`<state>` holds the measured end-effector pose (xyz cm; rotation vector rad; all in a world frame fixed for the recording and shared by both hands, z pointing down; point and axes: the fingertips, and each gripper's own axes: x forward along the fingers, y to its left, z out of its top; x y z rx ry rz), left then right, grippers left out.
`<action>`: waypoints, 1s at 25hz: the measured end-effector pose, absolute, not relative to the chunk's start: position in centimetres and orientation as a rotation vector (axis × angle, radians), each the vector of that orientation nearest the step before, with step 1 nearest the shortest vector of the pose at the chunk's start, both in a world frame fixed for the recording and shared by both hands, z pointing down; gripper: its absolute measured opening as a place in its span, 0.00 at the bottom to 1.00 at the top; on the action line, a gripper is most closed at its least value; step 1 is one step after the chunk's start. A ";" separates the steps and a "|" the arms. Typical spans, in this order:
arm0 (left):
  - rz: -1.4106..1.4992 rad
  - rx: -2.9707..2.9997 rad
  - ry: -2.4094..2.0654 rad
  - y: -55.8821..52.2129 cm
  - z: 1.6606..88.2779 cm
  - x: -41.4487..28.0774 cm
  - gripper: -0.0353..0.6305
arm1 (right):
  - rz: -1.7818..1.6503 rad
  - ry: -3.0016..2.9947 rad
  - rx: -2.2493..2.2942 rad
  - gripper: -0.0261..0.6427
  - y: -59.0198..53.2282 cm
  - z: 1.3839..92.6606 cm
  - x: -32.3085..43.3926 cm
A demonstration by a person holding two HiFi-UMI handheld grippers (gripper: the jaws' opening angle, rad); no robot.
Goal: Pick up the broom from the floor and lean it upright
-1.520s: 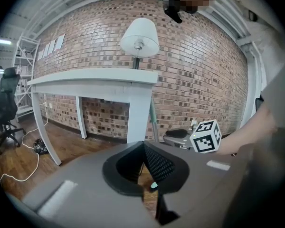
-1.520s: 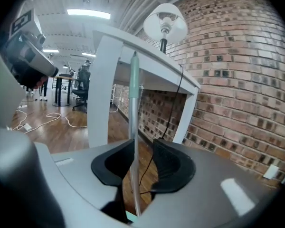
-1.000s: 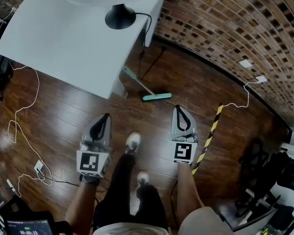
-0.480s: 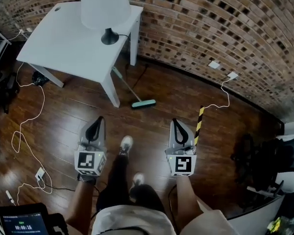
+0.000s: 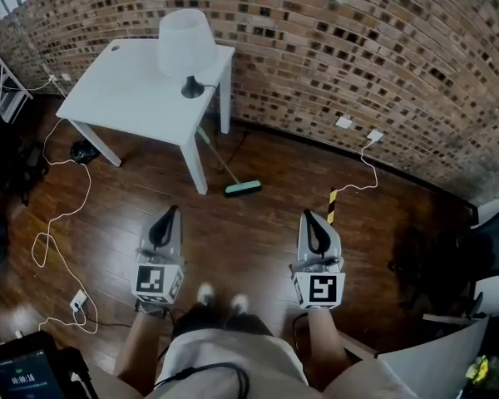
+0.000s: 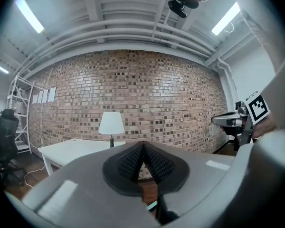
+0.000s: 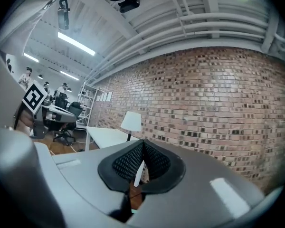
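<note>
The broom [image 5: 230, 175] lies flat on the wooden floor, its teal head [image 5: 243, 189] beside the table's front leg and its thin handle running up-left under the table. My left gripper [image 5: 168, 214] and right gripper [image 5: 313, 217] are held level in front of me, well short of the broom, side by side and apart. Each pair of black pads meets at the tip with nothing between them, as the left gripper [image 6: 142, 146] and right gripper [image 7: 143, 143] views show. Both point toward the brick wall.
A white table [image 5: 125, 98] with a white lamp [image 5: 186, 44] stands against the brick wall [image 5: 358, 48]. White cables [image 5: 62, 214] trail over the floor at left. A yellow-black striped strip [image 5: 332, 204] lies right of the broom. Dark chairs [image 5: 437, 264] stand at right.
Both grippers have risen well above the floor and the view has pulled up and back, showing more wall and table. The broom lies where it was.
</note>
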<state>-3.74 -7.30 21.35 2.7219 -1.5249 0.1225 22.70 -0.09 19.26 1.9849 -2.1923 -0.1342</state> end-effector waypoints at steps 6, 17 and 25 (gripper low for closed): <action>0.078 2.736 -1.532 -6.6 18.7 -6.4 0.05 | -0.149 -2.144 2.067 0.06 2.2 16.5 21.3; 0.042 2.836 -1.463 -4.9 16.3 -9.9 0.06 | -0.189 -2.075 2.146 0.06 5.2 14.5 17.0; 0.054 2.852 -1.435 -1.2 17.4 -13.3 0.06 | -0.183 -2.056 2.165 0.06 9.1 15.3 13.7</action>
